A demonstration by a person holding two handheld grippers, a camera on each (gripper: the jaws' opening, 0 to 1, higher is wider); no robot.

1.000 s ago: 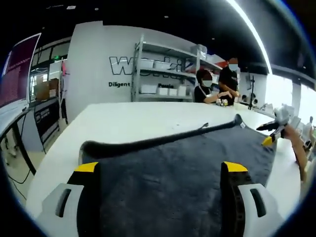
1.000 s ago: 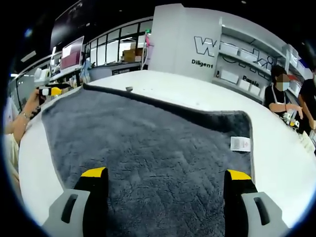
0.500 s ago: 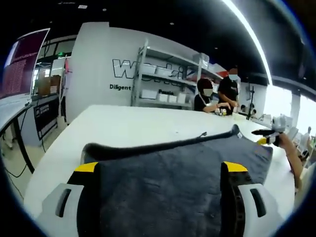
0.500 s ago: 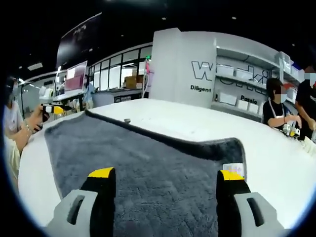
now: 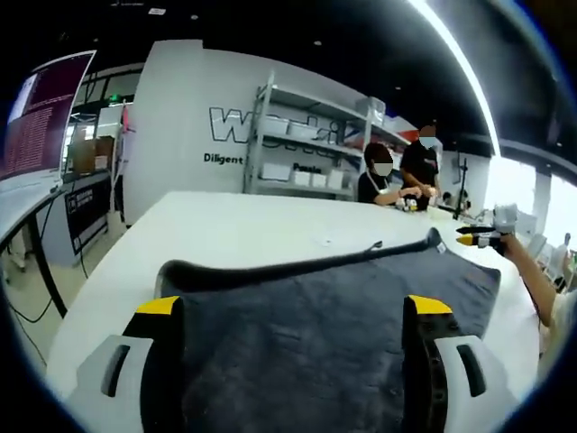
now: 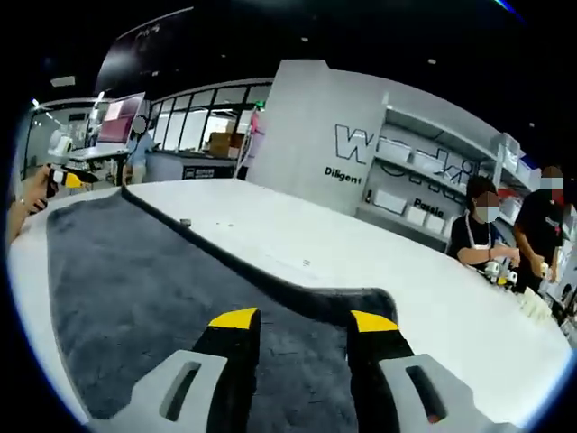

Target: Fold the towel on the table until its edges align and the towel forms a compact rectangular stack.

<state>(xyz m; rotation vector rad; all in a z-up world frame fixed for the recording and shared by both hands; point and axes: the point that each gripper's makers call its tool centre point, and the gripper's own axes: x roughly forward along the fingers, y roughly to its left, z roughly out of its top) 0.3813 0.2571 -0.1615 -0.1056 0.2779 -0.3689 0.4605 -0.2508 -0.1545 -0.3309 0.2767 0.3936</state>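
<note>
Your grey towel [image 5: 315, 307] lies flat on the white tabletop [image 5: 243, 225]. The left hand-held gripper [image 5: 293, 311] gapes released; the right hand-held gripper [image 6: 302, 323] seems nearly clenched, perhaps pinching the far corner. Lift both corners evenly.

Both views low over the towel [image 5: 306, 316], shared, facing shelving [image 6: 424, 194].

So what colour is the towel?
Dark grey, with a darker edge; the towel shows best in the left gripper view.
</note>
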